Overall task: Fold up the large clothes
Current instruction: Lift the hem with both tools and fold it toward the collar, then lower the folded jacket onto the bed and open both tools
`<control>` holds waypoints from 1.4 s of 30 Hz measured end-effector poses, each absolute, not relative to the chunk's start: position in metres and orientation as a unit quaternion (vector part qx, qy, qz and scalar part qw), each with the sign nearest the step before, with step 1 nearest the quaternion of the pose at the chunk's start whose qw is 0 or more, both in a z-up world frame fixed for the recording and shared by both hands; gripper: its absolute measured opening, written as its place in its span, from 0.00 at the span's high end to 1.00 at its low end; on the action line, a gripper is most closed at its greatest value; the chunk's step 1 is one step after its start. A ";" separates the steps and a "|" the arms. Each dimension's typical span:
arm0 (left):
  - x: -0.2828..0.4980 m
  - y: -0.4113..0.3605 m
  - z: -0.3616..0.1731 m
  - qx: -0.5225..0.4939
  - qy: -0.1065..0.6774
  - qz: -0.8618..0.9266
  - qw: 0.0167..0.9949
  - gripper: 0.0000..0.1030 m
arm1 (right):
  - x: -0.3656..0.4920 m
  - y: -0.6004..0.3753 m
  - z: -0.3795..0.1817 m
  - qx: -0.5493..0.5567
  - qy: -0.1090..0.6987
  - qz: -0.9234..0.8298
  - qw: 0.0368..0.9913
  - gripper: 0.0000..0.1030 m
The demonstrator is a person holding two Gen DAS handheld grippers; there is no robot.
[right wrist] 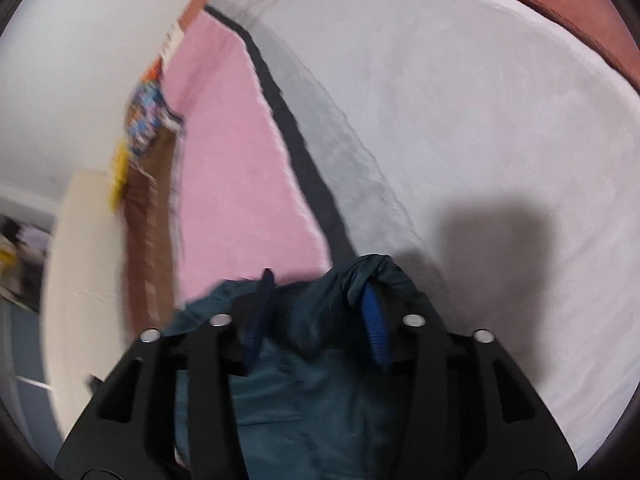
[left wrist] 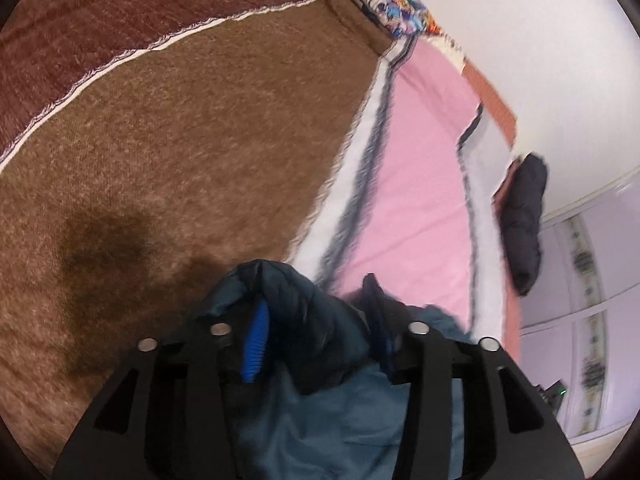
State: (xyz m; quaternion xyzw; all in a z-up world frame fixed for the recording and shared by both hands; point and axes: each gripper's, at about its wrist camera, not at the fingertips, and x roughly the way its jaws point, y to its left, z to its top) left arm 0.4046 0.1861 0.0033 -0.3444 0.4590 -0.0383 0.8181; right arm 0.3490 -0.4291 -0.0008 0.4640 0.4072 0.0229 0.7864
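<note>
A dark teal padded garment (left wrist: 320, 392) is bunched between the blue-padded fingers of my left gripper (left wrist: 316, 320), which is shut on it above the brown blanket (left wrist: 192, 128). In the right wrist view the same teal garment (right wrist: 320, 392) is bunched in my right gripper (right wrist: 320, 304), also shut on it, above the white part of the bed cover (right wrist: 460, 120). The rest of the garment hangs below the fingers, out of sight.
The bed carries a brown blanket with a white-edged darker band (left wrist: 120, 20), a pink sheet (left wrist: 420, 160) with white and dark stripes, and a colourful patterned pillow (left wrist: 392, 0). A dark item (left wrist: 524, 216) lies at the bed's edge. A white wall and a wardrobe (left wrist: 592, 300) stand beyond.
</note>
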 end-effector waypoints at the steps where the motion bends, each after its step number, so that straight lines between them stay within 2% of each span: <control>1: 0.403 0.188 0.006 -0.351 0.456 -0.040 0.817 0.55 | 0.344 -0.432 0.004 0.470 0.395 0.025 0.789 0.46; 5: 0.395 0.191 0.018 -0.362 0.439 -0.038 0.822 0.54 | 0.329 -0.439 0.022 0.471 0.365 0.018 0.803 0.44; 10: 0.388 0.199 0.033 -0.361 0.400 -0.021 0.842 0.54 | 0.315 -0.411 0.041 0.374 0.366 0.005 0.852 0.45; 12: 0.384 0.206 0.042 -0.359 0.374 -0.008 0.855 0.52 | 0.311 -0.397 0.040 0.343 0.368 0.016 0.864 0.51; 14: 0.379 0.206 0.048 -0.350 0.358 -0.014 0.866 0.52 | 0.308 -0.381 0.036 0.309 0.379 0.025 0.872 0.61; 15: 0.379 0.203 0.049 -0.338 0.362 -0.020 0.868 0.52 | 0.310 -0.373 0.031 0.298 0.387 0.030 0.872 0.63; 17: 0.381 0.190 0.047 -0.288 0.385 -0.036 0.876 0.52 | 0.313 -0.362 0.019 0.279 0.407 0.039 0.869 0.75; 19: 0.384 0.169 0.038 -0.221 0.422 -0.048 0.878 0.52 | 0.319 -0.354 0.008 0.260 0.428 0.023 0.865 0.77; 24: 0.401 0.142 -0.008 -0.155 0.491 -0.029 0.857 0.53 | 0.335 -0.352 -0.025 0.255 0.475 -0.019 0.842 0.77; 31: 0.435 0.137 -0.055 -0.132 0.541 0.029 0.830 0.50 | 0.352 -0.349 -0.039 0.228 0.502 -0.035 0.834 0.77; 34: 0.431 0.145 -0.045 -0.152 0.528 0.027 0.835 0.50 | 0.345 -0.351 -0.032 0.233 0.492 -0.026 0.838 0.77; 39: 0.383 0.169 -0.006 -0.199 0.494 -0.007 0.847 0.50 | 0.290 -0.362 -0.007 0.253 0.453 -0.002 0.855 0.77; 42: 0.336 0.184 0.016 -0.190 0.481 -0.012 0.856 0.49 | 0.240 -0.369 0.007 0.244 0.431 -0.005 0.868 0.68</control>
